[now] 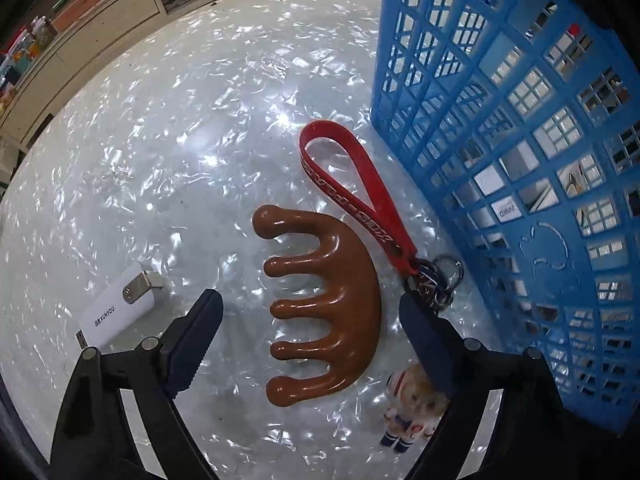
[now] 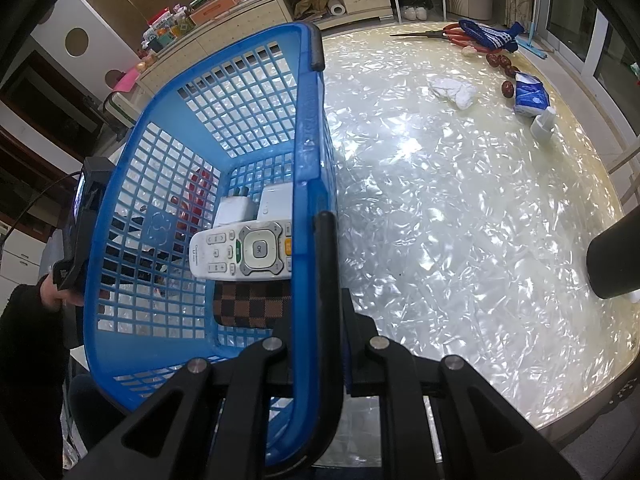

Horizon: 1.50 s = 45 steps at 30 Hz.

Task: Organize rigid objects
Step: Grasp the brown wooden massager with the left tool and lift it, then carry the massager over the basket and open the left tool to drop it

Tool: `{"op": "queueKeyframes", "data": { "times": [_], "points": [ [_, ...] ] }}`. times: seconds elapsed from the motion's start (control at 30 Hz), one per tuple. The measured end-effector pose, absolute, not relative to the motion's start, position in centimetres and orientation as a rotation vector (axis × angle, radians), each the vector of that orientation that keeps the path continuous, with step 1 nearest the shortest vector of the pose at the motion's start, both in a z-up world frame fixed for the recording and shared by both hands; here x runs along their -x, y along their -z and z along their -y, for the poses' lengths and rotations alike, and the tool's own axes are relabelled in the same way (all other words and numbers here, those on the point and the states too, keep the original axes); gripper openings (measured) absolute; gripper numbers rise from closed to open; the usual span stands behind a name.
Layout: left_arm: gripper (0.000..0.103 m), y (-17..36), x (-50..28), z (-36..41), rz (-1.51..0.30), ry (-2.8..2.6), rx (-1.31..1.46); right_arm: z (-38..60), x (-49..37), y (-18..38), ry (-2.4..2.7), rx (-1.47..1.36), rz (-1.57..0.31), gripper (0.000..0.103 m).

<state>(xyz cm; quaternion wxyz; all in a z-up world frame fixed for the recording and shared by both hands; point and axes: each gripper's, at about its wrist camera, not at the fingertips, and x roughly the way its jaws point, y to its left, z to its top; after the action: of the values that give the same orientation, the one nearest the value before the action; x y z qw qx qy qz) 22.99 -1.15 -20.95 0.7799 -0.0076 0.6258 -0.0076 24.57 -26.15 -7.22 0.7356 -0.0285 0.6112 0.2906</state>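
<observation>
Left gripper [image 1: 310,344]: jaws spread wide, one either side of the brown wooden comb-shaped massager [image 1: 324,308], pads not touching it. The massager lies flat on the pearly tabletop [image 1: 160,160], prongs toward the left jaw, curved back toward the right jaw.

Right gripper [image 2: 316,292]: jaws closed on the rim of the blue basket [image 2: 308,128], which stands tilted on the tabletop.

Around the massager: red strap keychain [image 1: 348,192] just beside its back, ring end near the right jaw; small astronaut figurine [image 1: 412,412] partly under that jaw; white USB stick [image 1: 116,316] well to the left. The basket wall stands just beyond the keychain.

In the basket: white remote [image 2: 244,252], white charger blocks [image 2: 256,204], checkered pouch [image 2: 252,304].

Step in hand, as I judge it: pre-grasp on the massager, basket steadied by the right.

Next move calls for: lower, close across prongs and back without catching the key ring or figurine, lift, carry over the rim, release.
</observation>
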Motion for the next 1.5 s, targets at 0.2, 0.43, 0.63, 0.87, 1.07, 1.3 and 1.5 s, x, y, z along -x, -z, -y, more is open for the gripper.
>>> {"op": "queueKeyframes", "data": {
  "times": [0.2,0.43,0.63,0.87,1.07,1.3,1.5],
  "points": [
    [0.056,20.4,-23.6,1.7,-1.341,0.021,0.020,26.1,-24.6,7.2,-0.638,0.061,-1.343,0.012],
    [0.056,20.1,-22.9,1.6,-1.314,0.007,0.024,26.2,-24.6,7.2,-0.638,0.057,-1.343,0.013],
    [0.056,18.6,-20.8,0.8,-1.284,0.008,0.030,26.3,-24.6,7.2,-0.633,0.052,-1.343,0.013],
    [0.056,14.7,-18.7,-0.7,-1.239,-0.009,0.006,26.2,-24.4,7.2,-0.625,0.060,-1.345,0.012],
    [0.056,10.3,-16.7,0.0,-1.174,0.015,-0.025,26.1,-24.3,7.1,-0.618,0.064,-1.347,0.011],
    [0.056,5.7,-14.7,2.5,-1.101,0.100,-0.092,26.1,-24.0,6.8,-0.608,0.071,-1.344,0.011],
    [0.056,3.2,-14.0,6.1,-1.057,0.201,-0.166,26.1,-23.9,6.4,-0.608,0.073,-1.334,0.011]
  ]
}}
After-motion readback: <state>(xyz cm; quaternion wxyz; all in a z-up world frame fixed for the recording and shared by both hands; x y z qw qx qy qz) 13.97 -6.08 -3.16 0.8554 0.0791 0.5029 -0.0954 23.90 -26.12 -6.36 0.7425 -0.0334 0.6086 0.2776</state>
